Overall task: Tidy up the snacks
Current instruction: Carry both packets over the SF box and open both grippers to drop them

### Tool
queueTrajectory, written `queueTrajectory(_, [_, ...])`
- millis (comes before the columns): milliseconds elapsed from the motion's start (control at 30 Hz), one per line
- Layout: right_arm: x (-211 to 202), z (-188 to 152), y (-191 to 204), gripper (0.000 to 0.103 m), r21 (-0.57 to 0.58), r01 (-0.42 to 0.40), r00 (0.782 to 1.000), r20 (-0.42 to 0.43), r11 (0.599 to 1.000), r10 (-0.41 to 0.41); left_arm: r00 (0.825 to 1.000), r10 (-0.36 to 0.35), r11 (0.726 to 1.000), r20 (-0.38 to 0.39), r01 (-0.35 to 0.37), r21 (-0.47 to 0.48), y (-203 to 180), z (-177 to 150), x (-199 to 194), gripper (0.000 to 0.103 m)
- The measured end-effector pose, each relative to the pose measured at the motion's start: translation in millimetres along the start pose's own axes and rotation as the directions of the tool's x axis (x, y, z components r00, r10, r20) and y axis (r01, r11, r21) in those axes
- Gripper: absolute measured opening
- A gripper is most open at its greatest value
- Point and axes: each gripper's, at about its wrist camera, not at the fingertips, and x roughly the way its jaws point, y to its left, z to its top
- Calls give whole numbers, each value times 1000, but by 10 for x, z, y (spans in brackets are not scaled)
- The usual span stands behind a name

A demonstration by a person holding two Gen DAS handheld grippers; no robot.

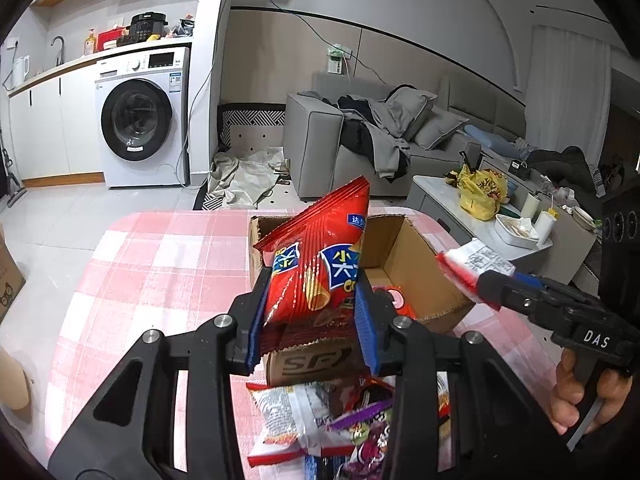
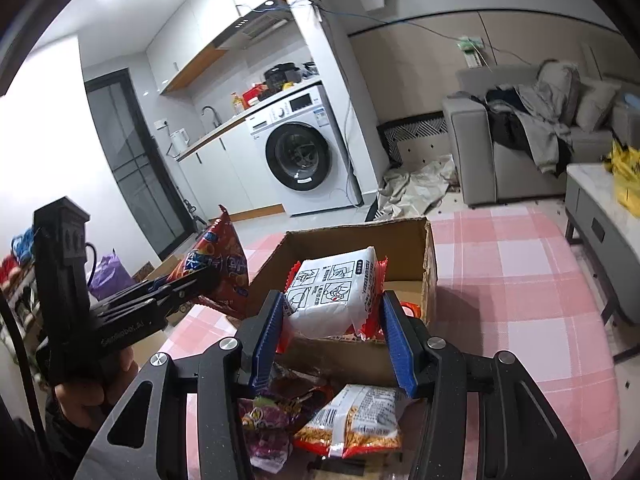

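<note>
The left tongs [image 1: 316, 312] tilt downward, pinching a red chip bag [image 1: 320, 264] that stands upright above the near wall of the cardboard box [image 1: 404, 252] on the pink-checked counter [image 1: 160, 264]. Beside them, the right tongs [image 2: 332, 332] slant down too, clamped on a white noodle packet [image 2: 336, 292] over the box's opening. More snack packets [image 2: 352, 424] lie beneath both tongs.
</note>
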Motion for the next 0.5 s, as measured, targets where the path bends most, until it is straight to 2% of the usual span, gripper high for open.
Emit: queueTrajectory(500, [427, -2, -177, 50, 48, 20, 997, -74, 999, -17, 999, -8, 1000, -46, 8, 7, -170, 83, 696, 35])
